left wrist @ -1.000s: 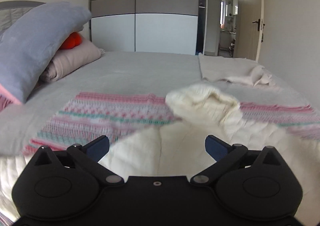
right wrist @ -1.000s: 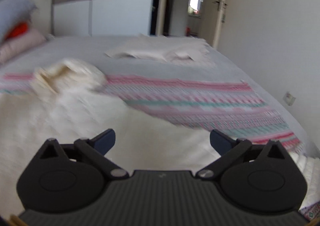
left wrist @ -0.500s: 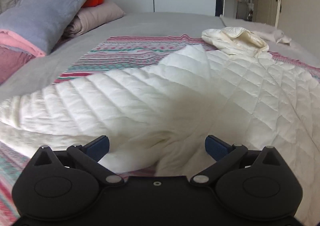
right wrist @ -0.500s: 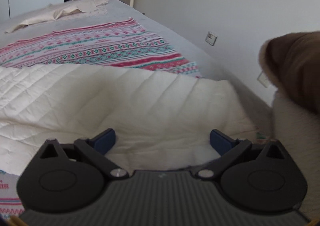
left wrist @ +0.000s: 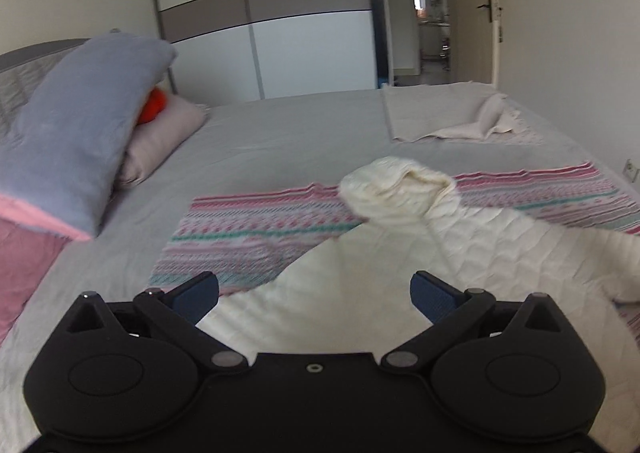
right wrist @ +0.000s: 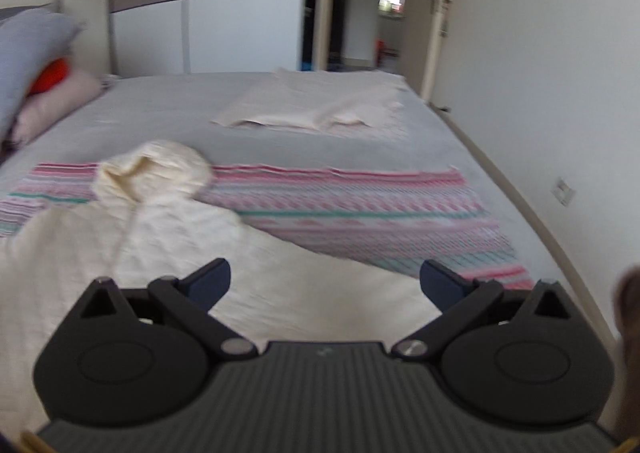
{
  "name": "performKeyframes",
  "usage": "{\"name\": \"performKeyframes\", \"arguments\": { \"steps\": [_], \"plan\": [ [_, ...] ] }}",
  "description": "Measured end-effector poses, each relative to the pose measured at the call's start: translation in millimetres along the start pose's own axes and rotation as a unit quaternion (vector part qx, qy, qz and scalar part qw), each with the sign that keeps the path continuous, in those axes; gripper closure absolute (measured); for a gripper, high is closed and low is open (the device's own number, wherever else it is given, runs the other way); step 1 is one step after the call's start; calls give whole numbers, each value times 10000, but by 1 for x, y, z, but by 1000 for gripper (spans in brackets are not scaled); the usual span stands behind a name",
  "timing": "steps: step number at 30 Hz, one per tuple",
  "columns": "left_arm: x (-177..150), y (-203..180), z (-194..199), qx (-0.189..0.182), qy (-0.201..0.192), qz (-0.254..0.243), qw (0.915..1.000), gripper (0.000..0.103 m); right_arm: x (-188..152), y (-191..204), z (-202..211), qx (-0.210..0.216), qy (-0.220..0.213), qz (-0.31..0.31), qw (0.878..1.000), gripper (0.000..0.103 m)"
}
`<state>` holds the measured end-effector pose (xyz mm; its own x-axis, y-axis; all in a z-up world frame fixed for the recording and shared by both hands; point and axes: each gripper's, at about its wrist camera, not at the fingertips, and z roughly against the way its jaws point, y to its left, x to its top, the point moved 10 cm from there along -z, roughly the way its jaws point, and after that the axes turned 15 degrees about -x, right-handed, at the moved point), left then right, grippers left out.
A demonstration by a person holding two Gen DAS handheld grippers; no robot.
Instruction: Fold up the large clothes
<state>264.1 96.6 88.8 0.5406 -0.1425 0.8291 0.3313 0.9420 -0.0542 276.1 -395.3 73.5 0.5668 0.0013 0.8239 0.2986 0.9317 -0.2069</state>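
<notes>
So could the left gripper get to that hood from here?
Probably yes: the left gripper is open, above the white jacket, and nothing lies between it and the hood.

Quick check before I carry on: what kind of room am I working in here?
Most likely a home bedroom. A wide bed with a grey sheet fills the view, stacked pillows sit at its head, and a tall white sliding-door wardrobe stands behind, beside an open door.

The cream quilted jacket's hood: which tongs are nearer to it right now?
Hard to call. The hood lies ahead and slightly right of the open left tongs, and ahead and to the left of the open right tongs.
</notes>
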Motion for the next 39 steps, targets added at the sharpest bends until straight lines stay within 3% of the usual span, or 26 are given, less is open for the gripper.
{"name": "performKeyframes", "arguments": {
  "steps": [5, 6, 7, 10, 14, 17, 18, 19, 21, 23, 24, 26, 28, 30, 34, 37, 39],
  "plan": [
    [18, 10, -100, -216, -165, 476, 9985, 1, 26, 80, -32, 462, -44, 83, 9989, 1],
    [16, 16, -122, -212, -216, 556, 9980, 5, 27, 100, -41, 485, -8, 57, 9988, 1],
    [12, 21, -146, -274, -286, 620, 9973, 26, 29, 116, -56, 504, 39, 10, 9987, 1],
    [-16, 35, -219, -778, -227, 969, 9920, 57, 29, 163, -99, 582, 82, -117, 9982, 1],
    [-57, 68, -276, -592, -81, 917, 9940, 68, 19, 214, -159, 715, 70, -235, 9971, 6],
    [-73, 104, -282, -511, -296, 1253, 9904, 68, -1, 236, -199, 909, -38, -161, 9957, 7],
    [-74, 115, -279, -318, -338, 1296, 9905, 68, -14, 238, -216, 738, 34, -5, 9973, 7],
    [-75, 130, -275, 127, -255, 1263, 9916, 65, -30, 236, -233, 482, 187, 164, 9985, 7],
    [-74, 148, -271, 548, -66, 1034, 9931, 66, -46, 223, -244, 722, 248, -157, 9970, 7],
    [-66, 160, -267, 906, 176, 712, 9932, 68, -43, 219, -240, 693, 394, -31, 9968, 7],
    [-57, 158, -265, 875, 199, 598, 9942, 67, -41, 220, -238, 657, 472, 126, 9966, 6],
    [-31, 141, -267, 640, 150, 330, 9973, 54, -30, 226, -237, 616, 707, 290, 9952, 6],
    [-1, 117, -280, 462, 44, 138, 9988, 27, -10, 237, -240, 764, 811, 136, 9937, 6],
    [21, 91, -304, 245, -28, 5, 9997, 17, 15, 248, -249, 782, 831, -230, 9932, 5],
    [44, 48, -359, 110, -252, -36, 9996, 17, 51, 267, -276, 569, 508, -717, 9945, 4],
    [44, 33, -391, 252, -532, -125, 9982, 17, 61, 279, -302, 265, 109, -557, 9980, 5],
    [34, 32, -407, 454, -499, -140, 9976, 17, 60, 283, -317, 23, -225, -284, 9993, 8]
  ]
}}
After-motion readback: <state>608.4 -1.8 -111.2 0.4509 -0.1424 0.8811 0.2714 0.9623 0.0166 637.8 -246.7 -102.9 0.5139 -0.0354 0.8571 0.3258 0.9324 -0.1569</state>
